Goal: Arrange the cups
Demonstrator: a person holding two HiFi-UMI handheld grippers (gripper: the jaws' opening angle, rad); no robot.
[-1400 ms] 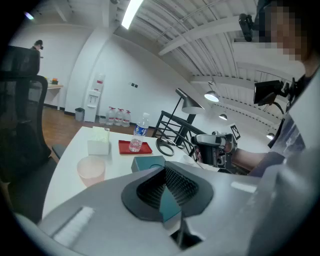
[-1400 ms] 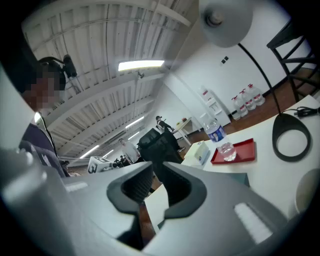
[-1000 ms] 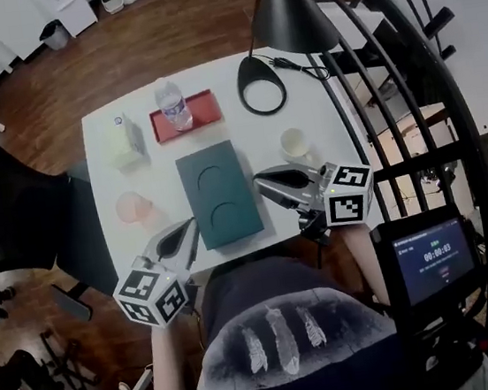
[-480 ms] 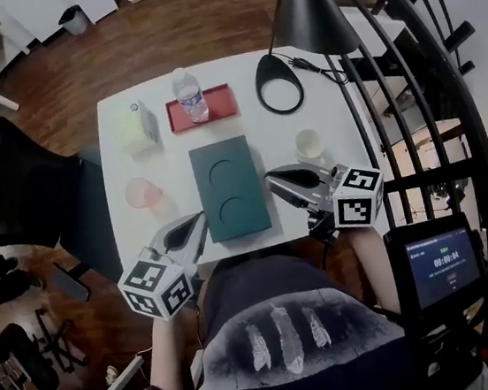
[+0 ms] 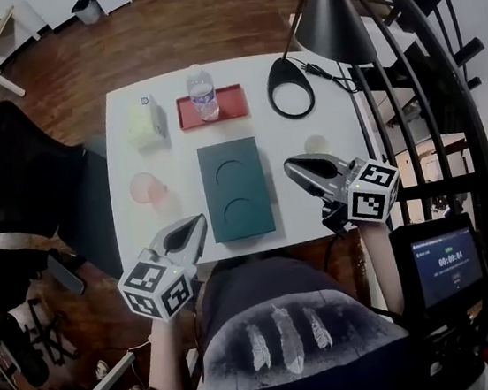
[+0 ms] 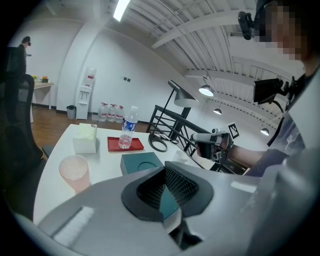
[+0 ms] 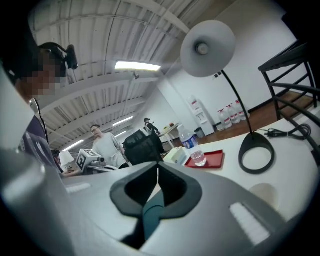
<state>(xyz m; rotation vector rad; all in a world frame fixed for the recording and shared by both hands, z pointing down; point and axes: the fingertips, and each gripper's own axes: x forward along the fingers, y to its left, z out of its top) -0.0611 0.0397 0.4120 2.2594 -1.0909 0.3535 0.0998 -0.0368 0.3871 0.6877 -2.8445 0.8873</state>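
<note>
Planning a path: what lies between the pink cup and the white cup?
In the head view, the dark green two-recess tray sits between pink cup and white cup.

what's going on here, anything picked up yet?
Nothing picked up. A person holds the left gripper and right gripper, both shut and empty, at the near edge of the table. The pink cup and pale cup stand either side of the teal holder, whose two round recesses are empty.
</note>
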